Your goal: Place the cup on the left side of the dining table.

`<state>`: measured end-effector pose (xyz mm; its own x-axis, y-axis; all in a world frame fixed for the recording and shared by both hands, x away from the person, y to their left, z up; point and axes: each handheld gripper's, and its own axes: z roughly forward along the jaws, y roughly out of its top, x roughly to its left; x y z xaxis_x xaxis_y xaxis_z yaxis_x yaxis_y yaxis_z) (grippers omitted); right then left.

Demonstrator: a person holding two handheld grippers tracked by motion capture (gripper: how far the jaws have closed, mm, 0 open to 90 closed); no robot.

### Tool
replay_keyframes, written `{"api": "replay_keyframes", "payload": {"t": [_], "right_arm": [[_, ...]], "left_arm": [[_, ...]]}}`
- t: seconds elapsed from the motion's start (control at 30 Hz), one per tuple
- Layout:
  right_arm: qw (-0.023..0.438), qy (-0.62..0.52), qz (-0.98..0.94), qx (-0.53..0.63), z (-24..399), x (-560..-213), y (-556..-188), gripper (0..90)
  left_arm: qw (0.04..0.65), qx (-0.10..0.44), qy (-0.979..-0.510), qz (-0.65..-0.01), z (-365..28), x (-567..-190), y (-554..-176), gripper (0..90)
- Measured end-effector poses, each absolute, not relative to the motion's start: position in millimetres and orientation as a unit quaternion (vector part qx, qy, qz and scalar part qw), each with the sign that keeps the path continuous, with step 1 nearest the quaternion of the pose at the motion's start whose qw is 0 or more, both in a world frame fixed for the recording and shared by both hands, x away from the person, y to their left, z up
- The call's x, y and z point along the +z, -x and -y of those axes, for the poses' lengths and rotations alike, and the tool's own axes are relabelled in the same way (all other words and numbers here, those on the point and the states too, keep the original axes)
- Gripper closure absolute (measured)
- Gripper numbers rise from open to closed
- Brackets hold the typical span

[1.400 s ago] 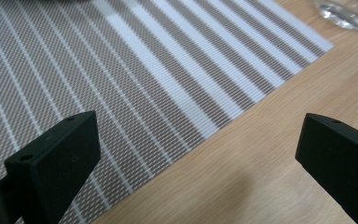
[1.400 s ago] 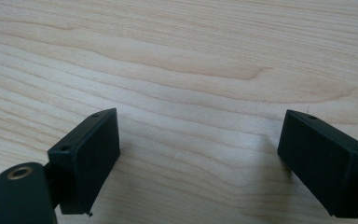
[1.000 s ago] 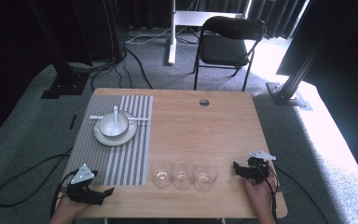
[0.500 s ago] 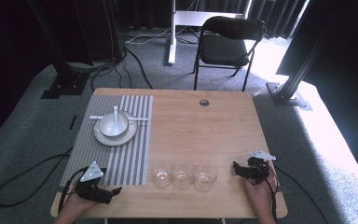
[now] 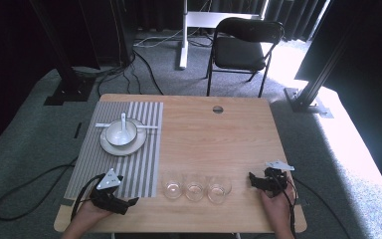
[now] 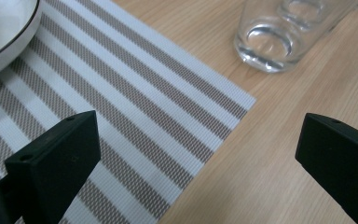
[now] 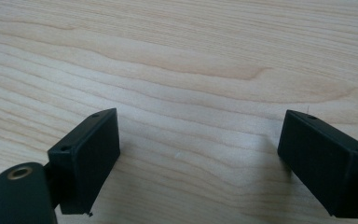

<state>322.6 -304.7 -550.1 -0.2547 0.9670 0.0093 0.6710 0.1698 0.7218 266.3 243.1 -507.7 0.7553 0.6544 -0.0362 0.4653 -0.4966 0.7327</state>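
Observation:
Three clear glasses stand in a row near the table's front edge: the left glass [image 5: 172, 189], the middle glass [image 5: 194, 190] and the right glass [image 5: 219, 189]. My left gripper [image 5: 129, 203] is open at the front left, over the near corner of the striped placemat [image 5: 139, 164], pointing toward the glasses. In the left gripper view the nearest glass [image 6: 272, 39] sits ahead beyond the placemat [image 6: 135, 98]. My right gripper [image 5: 252, 179] is open at the front right, low over bare wood [image 7: 191, 70], with nothing between its jaws.
A white plate [image 5: 123, 145] holding a bowl [image 5: 121, 133] and a spoon [image 5: 124, 120] rests on the far part of the placemat. A round hole [image 5: 218, 109] marks the table's back edge. A black chair [image 5: 246, 47] stands behind the table.
My left gripper has moved right and slightly forward along the table's front edge, toward the glasses. The right gripper has stayed in place.

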Motion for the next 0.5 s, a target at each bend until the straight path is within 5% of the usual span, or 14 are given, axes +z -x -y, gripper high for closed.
{"api": "replay_keyframes", "payload": {"t": [0.5], "right_arm": [[0.236, -0.563, -0.727, 0.313, 304.7, -550.1, -322.6, 12.2]], "left_arm": [[0.384, 0.127, -0.864, -0.299, -221.0, -498.4, -275.8, 1.6]]}}
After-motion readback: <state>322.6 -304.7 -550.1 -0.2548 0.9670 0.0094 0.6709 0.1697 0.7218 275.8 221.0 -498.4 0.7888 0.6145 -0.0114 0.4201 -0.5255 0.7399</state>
